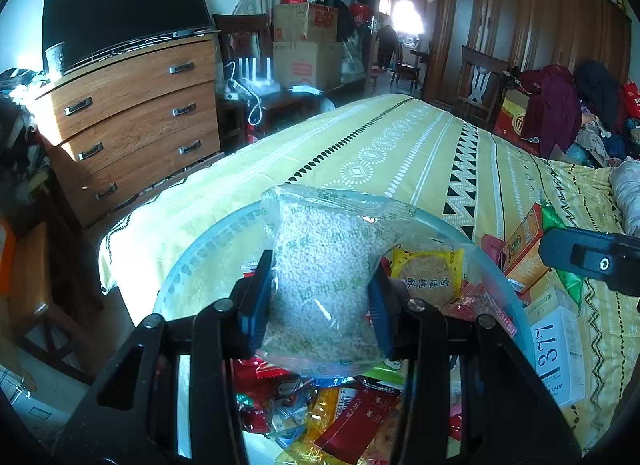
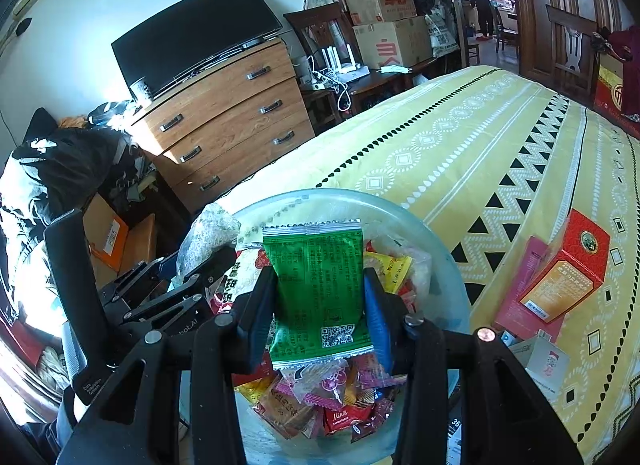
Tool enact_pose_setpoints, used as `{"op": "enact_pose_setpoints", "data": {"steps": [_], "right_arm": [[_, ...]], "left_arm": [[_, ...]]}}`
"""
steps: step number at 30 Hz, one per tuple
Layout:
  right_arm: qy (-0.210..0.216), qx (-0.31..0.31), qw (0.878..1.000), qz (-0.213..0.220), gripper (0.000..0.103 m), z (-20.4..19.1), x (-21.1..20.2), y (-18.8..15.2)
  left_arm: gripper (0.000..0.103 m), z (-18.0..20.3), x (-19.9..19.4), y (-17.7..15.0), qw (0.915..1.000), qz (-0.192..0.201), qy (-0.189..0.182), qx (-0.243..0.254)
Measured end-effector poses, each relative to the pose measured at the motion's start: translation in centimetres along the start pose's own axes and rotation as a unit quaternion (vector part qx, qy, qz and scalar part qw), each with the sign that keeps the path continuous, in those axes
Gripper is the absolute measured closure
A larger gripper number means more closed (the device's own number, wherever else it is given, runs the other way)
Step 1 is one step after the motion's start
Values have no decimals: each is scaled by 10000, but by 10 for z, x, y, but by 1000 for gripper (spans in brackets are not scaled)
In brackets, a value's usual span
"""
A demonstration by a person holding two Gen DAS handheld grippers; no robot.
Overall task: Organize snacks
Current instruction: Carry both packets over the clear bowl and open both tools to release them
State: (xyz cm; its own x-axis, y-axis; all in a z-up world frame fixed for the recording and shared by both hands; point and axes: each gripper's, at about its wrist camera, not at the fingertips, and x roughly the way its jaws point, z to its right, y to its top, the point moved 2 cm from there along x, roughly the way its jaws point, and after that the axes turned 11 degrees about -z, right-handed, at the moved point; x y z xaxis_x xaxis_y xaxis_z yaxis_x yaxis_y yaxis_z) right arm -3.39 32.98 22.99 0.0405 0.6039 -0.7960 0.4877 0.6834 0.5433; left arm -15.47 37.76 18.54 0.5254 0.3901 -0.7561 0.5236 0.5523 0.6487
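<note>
My left gripper (image 1: 320, 293) is shut on a clear bag of pale grains (image 1: 326, 265) and holds it upright over a translucent blue bowl (image 1: 200, 261) full of wrapped snacks. My right gripper (image 2: 320, 297) is shut on a green snack packet (image 2: 318, 285) and holds it over the same bowl (image 2: 432, 225). The left gripper with its grain bag shows at the left of the right wrist view (image 2: 192, 277). Part of the right gripper shows at the right edge of the left wrist view (image 1: 592, 261).
The bowl sits on a bed with a yellow patterned sheet (image 2: 480, 145). Red and orange boxes (image 2: 568, 273) and a white box (image 1: 560, 349) lie on the sheet to the right. A wooden dresser (image 1: 132, 113) with a TV stands beyond the bed's left edge.
</note>
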Motion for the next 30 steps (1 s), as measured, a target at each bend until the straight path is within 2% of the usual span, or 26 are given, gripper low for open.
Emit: {"op": "enact_pose_setpoints", "data": {"steps": [19,30], "right_arm": [[-7,-21,10000,-42,57,-2,5,-1],[21,63,9999,-77,52,2,10,-2]], "left_arm": [[58,-2,2,0,10000,-12,6,-15],[44,-8,6,-9,9999,-88,69,-123]]}}
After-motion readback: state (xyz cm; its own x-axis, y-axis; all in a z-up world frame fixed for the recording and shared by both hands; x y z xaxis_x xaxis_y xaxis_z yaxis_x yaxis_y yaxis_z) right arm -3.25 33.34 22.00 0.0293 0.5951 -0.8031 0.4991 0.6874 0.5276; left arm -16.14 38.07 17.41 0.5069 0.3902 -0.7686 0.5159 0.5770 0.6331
